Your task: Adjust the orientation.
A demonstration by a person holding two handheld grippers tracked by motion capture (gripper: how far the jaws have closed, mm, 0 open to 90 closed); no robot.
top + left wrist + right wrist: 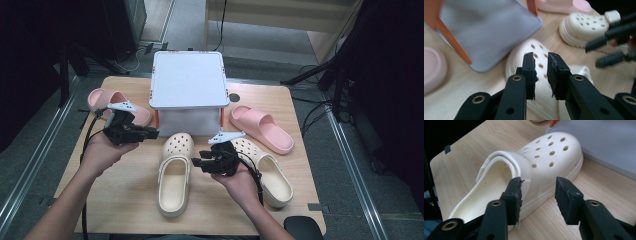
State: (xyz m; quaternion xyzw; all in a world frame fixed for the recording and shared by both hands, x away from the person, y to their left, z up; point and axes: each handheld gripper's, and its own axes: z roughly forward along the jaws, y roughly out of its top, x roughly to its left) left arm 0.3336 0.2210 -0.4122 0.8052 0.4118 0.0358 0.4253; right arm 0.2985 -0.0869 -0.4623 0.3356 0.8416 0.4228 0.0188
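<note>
Two cream clogs lie on the wooden table [130,200], toes toward a white box. My left gripper [152,133] hovers left of the left clog [175,175]; in the left gripper view its jaws [541,58] stand a narrow gap apart over that clog's holed toe [540,47], with nothing between them. My right gripper [196,162] hangs between the two clogs, in front of the right clog [267,175]. In the right gripper view its jaws [537,185] are wide apart beside the left clog's side wall [549,152], not pressing on it.
A white lidded box [189,80] with orange legs stands at the table's back middle. One pink slide [116,102] lies to its left, another pink slide [262,127] to its right. The table's front edge is near the person's forearms.
</note>
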